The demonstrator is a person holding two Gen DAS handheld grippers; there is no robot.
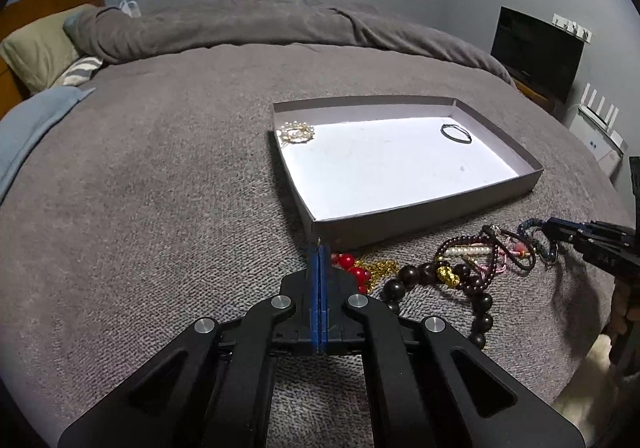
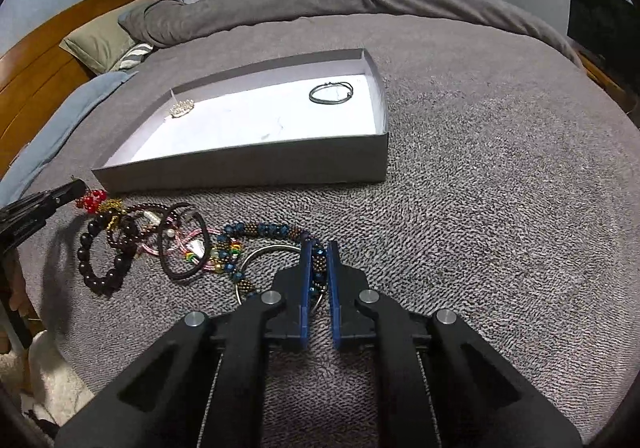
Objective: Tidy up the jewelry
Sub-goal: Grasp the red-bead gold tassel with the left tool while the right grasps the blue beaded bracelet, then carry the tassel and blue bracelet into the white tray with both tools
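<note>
Beaded bracelet (image 2: pixel 318 268) between right gripper (image 2: pixel 319 248) pads, pinched.

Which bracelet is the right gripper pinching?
The blue and bronze beaded bracelet, its beads squeezed between the right gripper's fingers. The dark round-bead bracelet and black hair tie lie untouched farther left.

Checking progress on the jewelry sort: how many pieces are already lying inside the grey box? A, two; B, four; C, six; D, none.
A: the grey box holds only a pearl brooch at one far corner and a thin dark ring-shaped bracelet at the other.
</note>
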